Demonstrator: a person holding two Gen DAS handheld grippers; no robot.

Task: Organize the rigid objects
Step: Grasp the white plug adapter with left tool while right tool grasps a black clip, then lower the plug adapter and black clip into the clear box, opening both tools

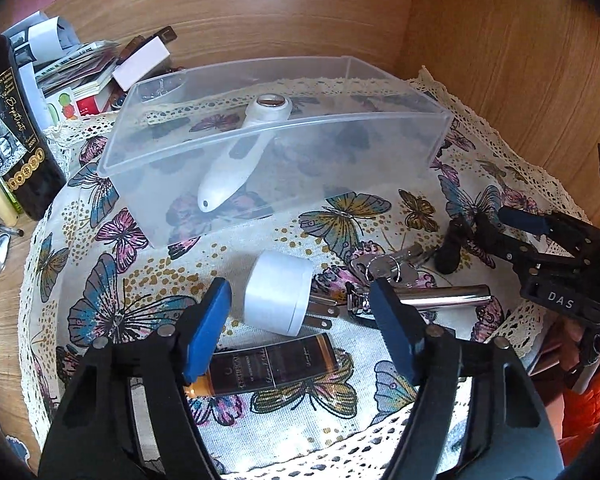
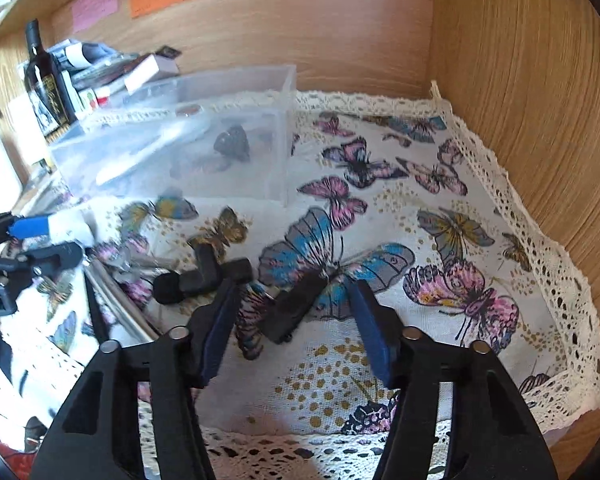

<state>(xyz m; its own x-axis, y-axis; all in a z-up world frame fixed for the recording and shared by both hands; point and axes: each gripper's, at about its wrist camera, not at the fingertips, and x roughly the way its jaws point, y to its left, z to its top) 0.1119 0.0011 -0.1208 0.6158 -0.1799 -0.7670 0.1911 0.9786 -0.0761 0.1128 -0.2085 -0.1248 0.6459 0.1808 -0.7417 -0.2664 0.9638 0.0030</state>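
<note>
Left gripper [image 1: 300,316] hung spread wide over the white plug adapter [image 1: 278,298] at lower centre — prongs pointing right, toward the keys [image 1: 384,270]; right gripper [image 2: 292,320], also spread, framed a black clip [image 2: 296,308].

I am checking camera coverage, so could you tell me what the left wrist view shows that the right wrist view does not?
Only the left wrist view shows the brown tube and the steel cylinder, both on the cloth. Only the right wrist view shows the small black block between the open right gripper. Both show the clear box, butterfly cloth and white plug.
</note>
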